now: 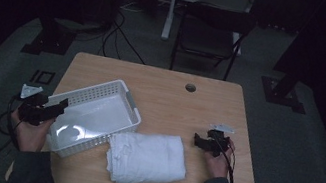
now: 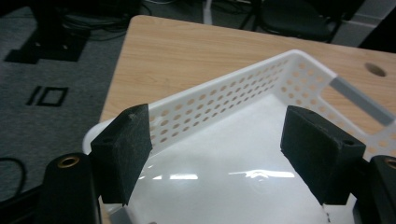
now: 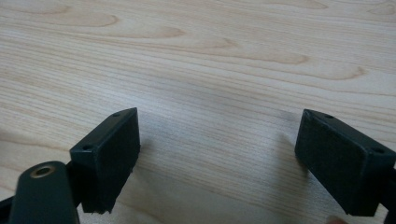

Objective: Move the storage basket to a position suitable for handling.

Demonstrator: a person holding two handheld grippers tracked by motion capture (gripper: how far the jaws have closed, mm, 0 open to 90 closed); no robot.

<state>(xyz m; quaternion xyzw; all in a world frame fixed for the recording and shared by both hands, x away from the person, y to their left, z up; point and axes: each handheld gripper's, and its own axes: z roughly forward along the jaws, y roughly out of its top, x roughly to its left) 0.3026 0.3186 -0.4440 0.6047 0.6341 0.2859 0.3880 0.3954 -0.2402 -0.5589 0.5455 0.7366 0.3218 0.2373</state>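
A white perforated basket (image 1: 113,88) sits empty on the left half of the wooden table, tilted a little. A folded white towel (image 1: 146,158) lies just to its right, near the front edge. My left gripper (image 1: 63,105) hovers at the basket's near-left corner; in the left gripper view its jaws stand apart over the basket (image 2: 261,88) with nothing between them. My right gripper (image 1: 197,140) rests low to the table right of the towel, pointing left. The right gripper view has its jaws wide apart over bare wood (image 3: 210,70).
The table (image 1: 175,98) has a round cable hole (image 1: 190,88) near its back edge. A dark chair (image 1: 209,33) stands behind the table, with cables and stand feet on the grey floor around it.
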